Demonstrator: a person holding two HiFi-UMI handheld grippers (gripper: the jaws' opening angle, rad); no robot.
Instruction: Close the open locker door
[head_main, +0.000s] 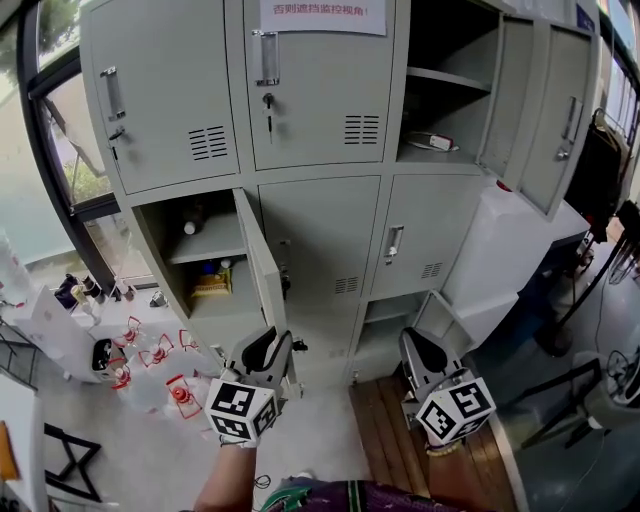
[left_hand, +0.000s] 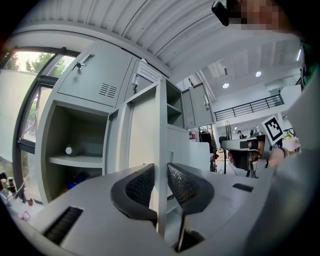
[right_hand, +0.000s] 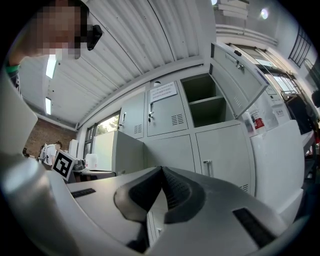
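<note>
Now left gripper pinches edge of open locker door between its jaws; right gripper pressed together, empty; door not yet swung shut.

A white paper notice on the upper middle locker door carries red Chinese characters, apparently "否则遮挡监控视角!"; any line above is cropped.

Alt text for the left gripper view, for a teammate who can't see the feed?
The left gripper is closed on the free edge of the open locker door, one pad on each face. Left of the door, the open compartment has a shelf with a bottle on it.
</note>
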